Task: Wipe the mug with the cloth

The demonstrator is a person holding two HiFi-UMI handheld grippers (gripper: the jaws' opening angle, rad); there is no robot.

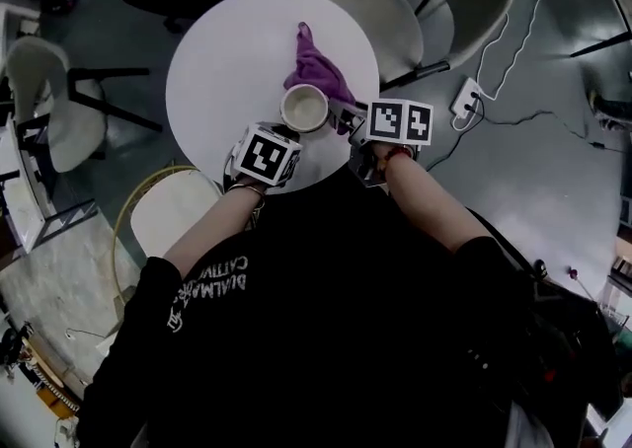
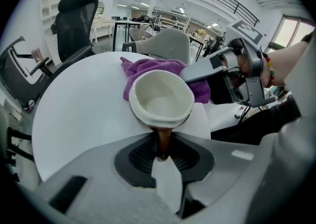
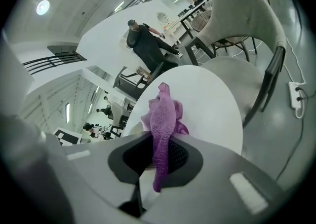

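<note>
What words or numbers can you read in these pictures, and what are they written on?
White lettering on the person's black sleeve: upside down and blurred, too unclear to read.
Left marker cube and right marker cube: black-and-white square patterns, no words.
Mug, cloth, table: no writing visible.

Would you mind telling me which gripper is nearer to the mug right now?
Left. The left gripper is clamped on the handle of the mug; the right gripper holds the cloth just beside the mug.
</note>
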